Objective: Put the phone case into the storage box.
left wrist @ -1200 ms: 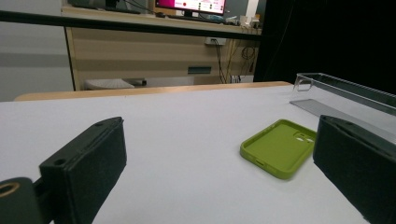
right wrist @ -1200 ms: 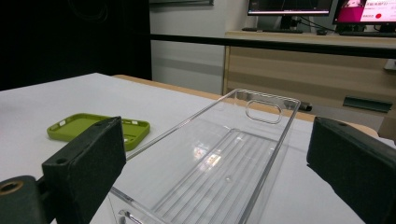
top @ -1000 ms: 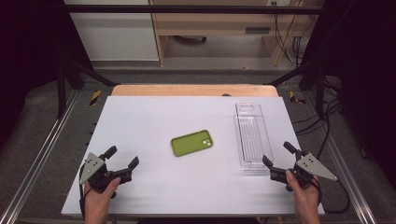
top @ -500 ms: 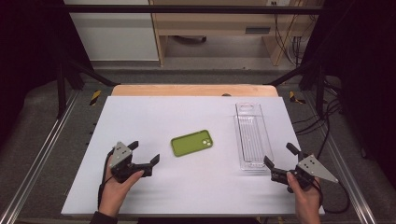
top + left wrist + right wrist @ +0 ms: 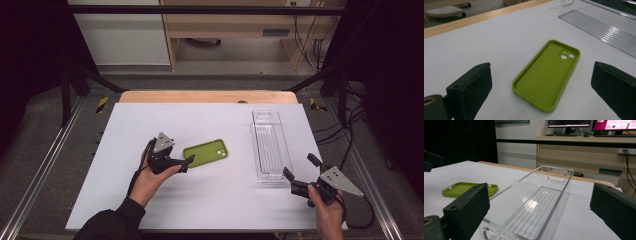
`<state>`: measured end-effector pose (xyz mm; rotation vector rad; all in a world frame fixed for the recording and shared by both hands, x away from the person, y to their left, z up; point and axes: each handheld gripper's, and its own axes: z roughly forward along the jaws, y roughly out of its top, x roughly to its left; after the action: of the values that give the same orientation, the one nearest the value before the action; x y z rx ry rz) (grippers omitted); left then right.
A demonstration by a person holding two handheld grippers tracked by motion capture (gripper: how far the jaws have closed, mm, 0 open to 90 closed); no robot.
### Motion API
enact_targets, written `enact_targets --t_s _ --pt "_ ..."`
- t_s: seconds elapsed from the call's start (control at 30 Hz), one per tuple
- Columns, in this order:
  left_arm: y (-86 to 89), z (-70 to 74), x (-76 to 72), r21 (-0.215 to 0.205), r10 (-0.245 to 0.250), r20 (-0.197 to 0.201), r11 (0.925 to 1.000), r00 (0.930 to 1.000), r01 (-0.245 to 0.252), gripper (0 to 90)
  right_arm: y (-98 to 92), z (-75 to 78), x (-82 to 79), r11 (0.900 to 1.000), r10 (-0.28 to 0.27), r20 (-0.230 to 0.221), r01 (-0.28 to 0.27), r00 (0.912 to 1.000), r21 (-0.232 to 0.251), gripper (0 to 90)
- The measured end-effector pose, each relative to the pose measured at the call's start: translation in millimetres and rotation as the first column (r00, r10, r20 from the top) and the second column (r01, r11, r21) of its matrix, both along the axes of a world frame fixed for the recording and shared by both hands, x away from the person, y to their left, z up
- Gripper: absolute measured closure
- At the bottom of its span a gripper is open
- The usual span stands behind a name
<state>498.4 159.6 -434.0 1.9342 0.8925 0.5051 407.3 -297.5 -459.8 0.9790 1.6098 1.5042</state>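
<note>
A green phone case (image 5: pixel 205 152) lies hollow side up near the middle of the white table (image 5: pixel 210 125); its camera cutout faces right. My left gripper (image 5: pixel 184 162) is open at the case's left end, and in the left gripper view the green phone case (image 5: pixel 547 73) lies just ahead between the two jaws, untouched. A clear plastic tray (image 5: pixel 268 147) stands empty to the right. My right gripper (image 5: pixel 301 167) is open just off the tray's near end. The clear plastic tray (image 5: pixel 536 205) stretches away between its jaws, with the green phone case (image 5: pixel 467 188) at left.
A wooden strip (image 5: pixel 207 96) runs along the table's far edge. Metal rails (image 5: pixel 45 165) flank the table, and cables (image 5: pixel 345 130) trail off the right side. A bench with monitors (image 5: pixel 584 125) stands beyond the table.
My left gripper has travelled from the table's near left corner rightwards and forwards to the phone case's left end. The right gripper has barely shifted.
</note>
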Motion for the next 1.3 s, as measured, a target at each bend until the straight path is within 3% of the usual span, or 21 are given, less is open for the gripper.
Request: enact_targets --t_s 0.2,0.33,0.47,0.9,0.97,1.1,1.3 --pt "-13.7 -3.3 15.7 0.039 -0.012 -0.030 0.9992 0.9995 0.013 4.4 1.1 -0.3 0.6 1.000 0.000 -0.002 0.000 1.0000 -0.004 2.9" --pt "-17.9 -6.6 20.8 0.040 -0.008 -0.053 0.9992 0.9985 0.010 8.4 2.1 -0.5 0.6 1.000 0.002 -0.008 -0.002 1.0000 -0.013 3.0" --pt "-19.9 -7.8 24.1 0.051 -0.001 -0.058 0.9987 0.9983 0.004 13.1 2.6 0.0 -0.2 1.000 -0.001 -0.005 0.001 1.0000 -0.012 3.0" --pt "-22.0 -14.1 35.4 0.068 0.015 -0.066 0.9976 0.9977 -0.010 12.5 2.9 -0.5 0.2 1.000 0.000 -0.010 0.000 1.0000 -0.017 3.0" --pt "-26.1 -14.7 36.2 0.081 0.004 -0.064 0.9967 0.9979 0.001 17.6 3.1 -1.0 1.2 1.000 0.002 -0.010 -0.003 0.9999 -0.019 3.1" --pt "-30.5 -16.6 36.3 0.105 -0.009 -0.076 0.9943 0.9971 0.017 35.7 2.7 -0.8 0.8 1.000 0.000 -0.010 0.000 0.9999 -0.017 3.1" --pt "-34.5 -20.0 35.0 0.137 -0.012 -0.134 0.9901 0.9909 0.030 66.7 2.9 -0.8 0.8 1.000 0.001 -0.013 -0.002 0.9999 -0.024 3.3"
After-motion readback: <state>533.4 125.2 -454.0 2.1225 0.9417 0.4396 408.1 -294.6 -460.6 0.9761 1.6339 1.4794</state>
